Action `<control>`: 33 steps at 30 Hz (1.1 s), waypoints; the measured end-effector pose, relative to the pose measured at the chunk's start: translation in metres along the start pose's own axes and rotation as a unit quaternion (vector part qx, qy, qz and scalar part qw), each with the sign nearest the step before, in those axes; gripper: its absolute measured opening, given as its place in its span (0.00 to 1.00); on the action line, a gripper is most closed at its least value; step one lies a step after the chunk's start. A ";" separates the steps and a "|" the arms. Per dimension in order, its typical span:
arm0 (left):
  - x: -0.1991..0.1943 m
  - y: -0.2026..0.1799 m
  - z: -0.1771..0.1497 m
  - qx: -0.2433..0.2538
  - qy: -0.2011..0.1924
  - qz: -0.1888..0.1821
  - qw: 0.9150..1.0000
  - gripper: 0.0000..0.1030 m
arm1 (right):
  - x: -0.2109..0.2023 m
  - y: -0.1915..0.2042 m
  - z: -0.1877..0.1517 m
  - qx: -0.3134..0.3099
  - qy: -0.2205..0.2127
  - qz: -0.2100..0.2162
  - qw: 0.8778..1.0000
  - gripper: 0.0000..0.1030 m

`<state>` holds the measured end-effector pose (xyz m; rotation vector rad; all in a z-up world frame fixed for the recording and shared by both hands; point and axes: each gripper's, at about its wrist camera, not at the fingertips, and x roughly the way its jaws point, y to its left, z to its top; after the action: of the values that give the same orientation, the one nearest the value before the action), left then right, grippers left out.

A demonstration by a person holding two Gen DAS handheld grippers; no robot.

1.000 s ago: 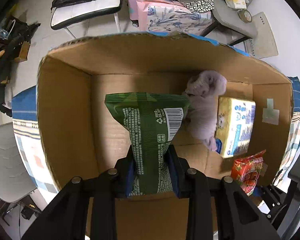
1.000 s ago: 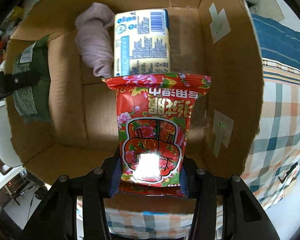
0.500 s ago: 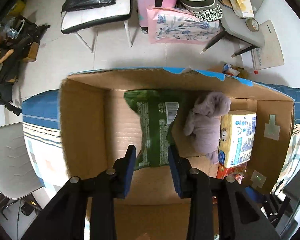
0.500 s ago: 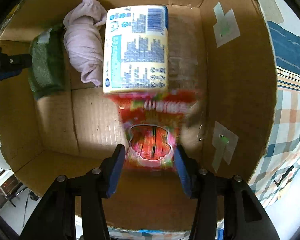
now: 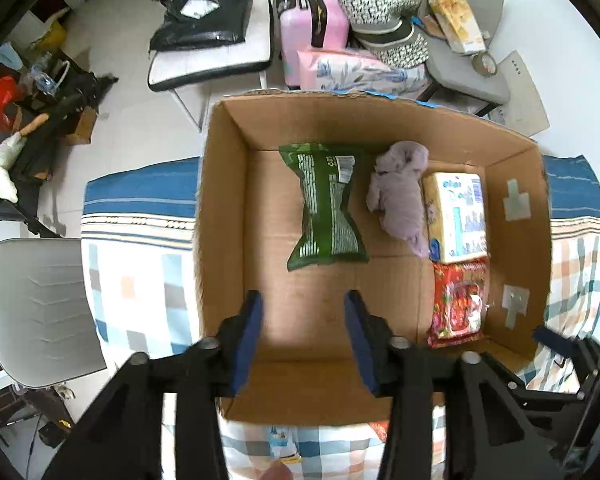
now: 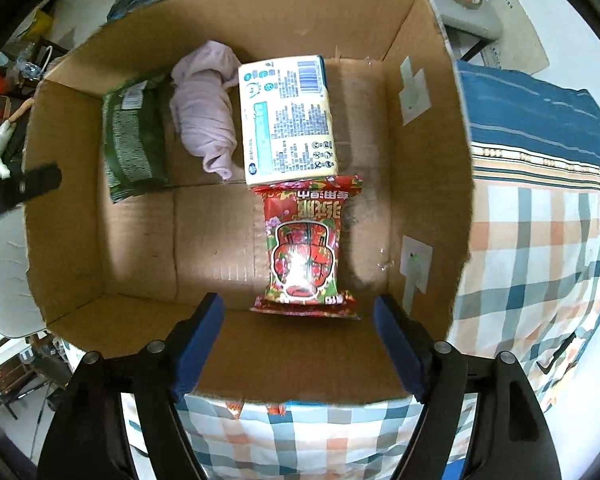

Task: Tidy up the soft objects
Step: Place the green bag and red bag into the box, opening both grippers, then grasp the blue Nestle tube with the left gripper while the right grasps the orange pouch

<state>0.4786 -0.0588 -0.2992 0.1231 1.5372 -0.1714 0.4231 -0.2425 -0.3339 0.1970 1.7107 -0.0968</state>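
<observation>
An open cardboard box point(image 5: 228, 216) point(image 6: 64, 208) holds a green packet point(image 5: 326, 208) point(image 6: 134, 136), a lilac cloth bundle point(image 5: 400, 196) point(image 6: 206, 120), a yellow tissue pack point(image 5: 456, 218) point(image 6: 286, 120) and a red flowered packet point(image 5: 456, 304) point(image 6: 304, 248). All lie flat on the box floor. My left gripper point(image 5: 304, 336) is open and empty above the box's near edge, below the green packet. My right gripper point(image 6: 298, 344) is open wide and empty above the near edge, just below the red packet.
The box sits on a checked blue, orange and white cloth point(image 5: 136, 272) point(image 6: 540, 224). A grey chair point(image 5: 32, 304) stands at the left. Beyond the box are a white chair with a black bag point(image 5: 208, 36), a pink suitcase point(image 5: 312, 28) and a grey chair with bags point(image 5: 460, 52).
Both grippers have opened and let go: the green packet and the red packet dropped onto the box floor. Both grippers have pulled back and up from the box.
</observation>
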 end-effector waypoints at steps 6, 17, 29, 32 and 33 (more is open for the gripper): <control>-0.030 -0.003 -0.036 -0.004 -0.040 -0.003 0.999 0.88 | -0.016 0.002 -0.017 -0.011 -0.042 0.001 0.999 0.99; -0.078 -0.006 -0.083 -0.015 -0.121 0.008 0.993 0.98 | -0.059 0.013 -0.059 -0.025 -0.109 -0.007 0.994 0.99; -0.125 -0.005 -0.133 -0.030 -0.201 0.018 0.979 0.99 | -0.108 0.020 -0.112 -0.034 -0.184 -0.026 0.982 0.99; -0.131 -0.002 -0.142 -0.035 -0.207 0.014 0.978 0.99 | -0.115 0.021 -0.120 -0.035 -0.192 -0.019 0.981 0.99; -0.132 -0.001 -0.145 -0.038 -0.209 0.014 0.977 0.99 | -0.117 0.022 -0.123 -0.035 -0.194 -0.017 0.980 0.99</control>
<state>0.3330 -0.0285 -0.1722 0.0440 1.1199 -0.1083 0.3235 -0.2080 -0.1992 0.0899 1.3250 -0.0933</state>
